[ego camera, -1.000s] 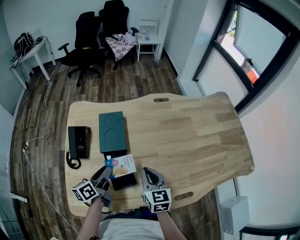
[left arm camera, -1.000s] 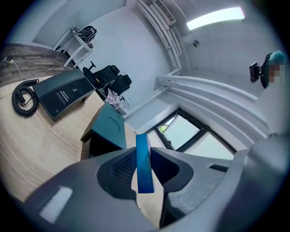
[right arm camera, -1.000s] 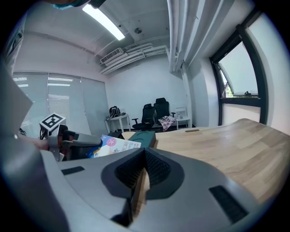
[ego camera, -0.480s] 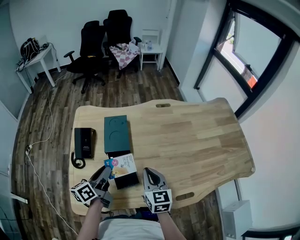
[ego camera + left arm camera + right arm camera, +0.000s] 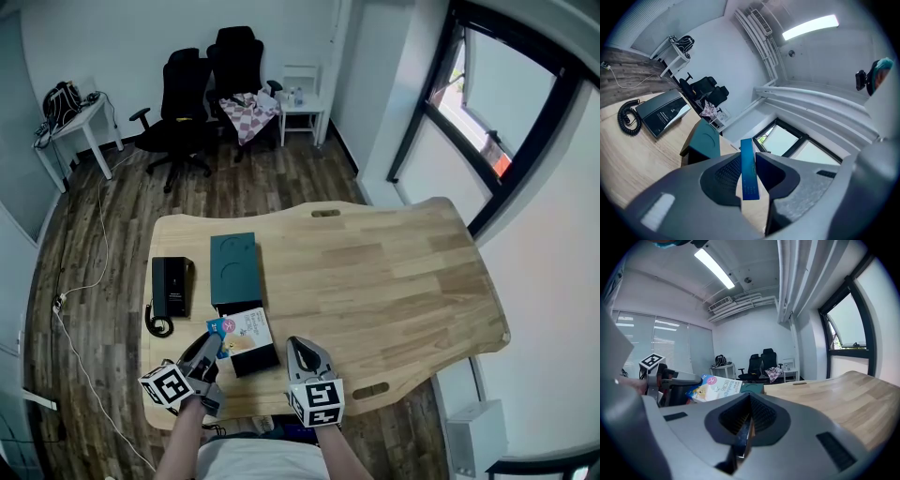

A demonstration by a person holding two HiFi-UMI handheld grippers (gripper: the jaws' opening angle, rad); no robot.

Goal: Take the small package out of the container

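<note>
Now: one small package (image 5: 244, 329) clamped in left gripper (image 5: 214, 346) fingers; right gripper (image 5: 296, 346) fingers pinch one black container (image 5: 255, 361) wall.

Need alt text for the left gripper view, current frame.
The left gripper is shut on a thin blue small package, seen edge-on and held above a wooden table. Behind it on the table are a teal box and a black desk phone with a coiled cord; office chairs and a window lie beyond.
</note>
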